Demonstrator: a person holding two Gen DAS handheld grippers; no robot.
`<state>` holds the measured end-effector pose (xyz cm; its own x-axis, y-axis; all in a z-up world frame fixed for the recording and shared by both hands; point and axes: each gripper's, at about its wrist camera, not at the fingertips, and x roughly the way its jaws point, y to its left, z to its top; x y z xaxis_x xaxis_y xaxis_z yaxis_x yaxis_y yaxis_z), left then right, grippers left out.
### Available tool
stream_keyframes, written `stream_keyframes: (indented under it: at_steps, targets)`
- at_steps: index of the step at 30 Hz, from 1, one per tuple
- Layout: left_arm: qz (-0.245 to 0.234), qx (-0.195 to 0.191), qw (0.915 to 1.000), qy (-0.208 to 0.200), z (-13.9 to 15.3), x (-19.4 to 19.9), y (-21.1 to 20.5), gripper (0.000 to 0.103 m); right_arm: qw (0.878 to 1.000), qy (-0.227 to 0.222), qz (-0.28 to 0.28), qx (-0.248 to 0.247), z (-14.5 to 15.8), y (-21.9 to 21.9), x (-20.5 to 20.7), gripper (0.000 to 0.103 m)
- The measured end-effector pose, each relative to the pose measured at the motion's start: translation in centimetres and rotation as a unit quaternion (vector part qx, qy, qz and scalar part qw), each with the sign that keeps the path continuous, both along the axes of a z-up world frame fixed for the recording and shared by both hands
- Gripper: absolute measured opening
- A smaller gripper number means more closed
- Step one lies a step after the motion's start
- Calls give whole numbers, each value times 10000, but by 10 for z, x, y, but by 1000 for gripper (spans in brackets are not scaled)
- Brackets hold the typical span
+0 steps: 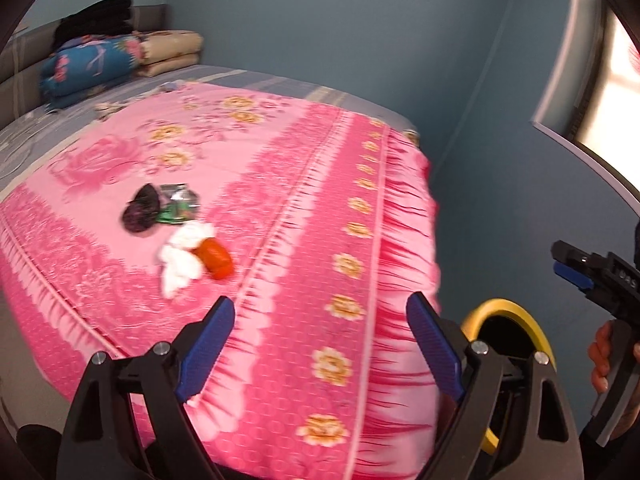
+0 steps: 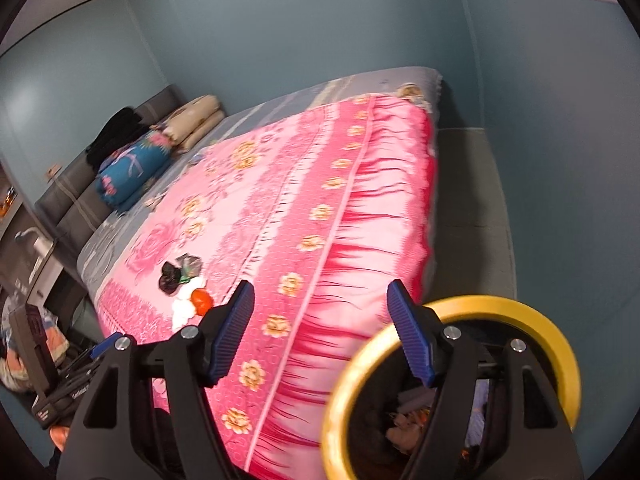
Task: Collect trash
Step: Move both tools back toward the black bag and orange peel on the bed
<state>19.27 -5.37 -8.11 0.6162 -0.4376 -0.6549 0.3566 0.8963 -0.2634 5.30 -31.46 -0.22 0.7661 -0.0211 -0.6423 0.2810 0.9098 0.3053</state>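
A small pile of trash lies on the pink floral bedspread: a dark purple wrapper, a silvery green wrapper, white crumpled tissue and an orange piece. My left gripper hangs open over the bed's near part, short of the pile, with nothing between its blue pads. My right gripper is open and empty too, above the bed's corner. The same pile shows beyond its left finger. A yellow-rimmed bin with rubbish inside stands under its right finger, beside the bed.
Folded blankets, one blue floral and one beige, sit by the grey headboard with black clothes on top. Blue walls enclose the bed, with a bright window at right. A floor strip runs beside the bed. Boxes crowd the left.
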Motion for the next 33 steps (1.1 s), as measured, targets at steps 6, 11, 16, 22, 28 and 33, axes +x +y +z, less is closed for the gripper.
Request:
stream_keyframes:
  at_steps: [6,11,16,22,28,33]
  targets:
    - [498,81,9987,11,-8,28,39,84,9981,83,586,-147,-4,44,48,66]
    - [958,217,9952,41,-16,60,78,84,9927,189,1165,-242,-18,89,97,66]
    - [1380,272,9899,149,-28,99,117,84,9856,399,1611,-315,-39,128,143,66]
    - [1680,439,9845,246,-45,144,146,84,9758,744,2023,-362,-73,170,195,66]
    - [1817,600,9804,470,-70,191,161,84,9652,1138,2313,-434,-111,202,237,66]
    - [1854,708,9783,602,-88,226,165,84,9575,1443,2449,-495,-140,219,264,66]
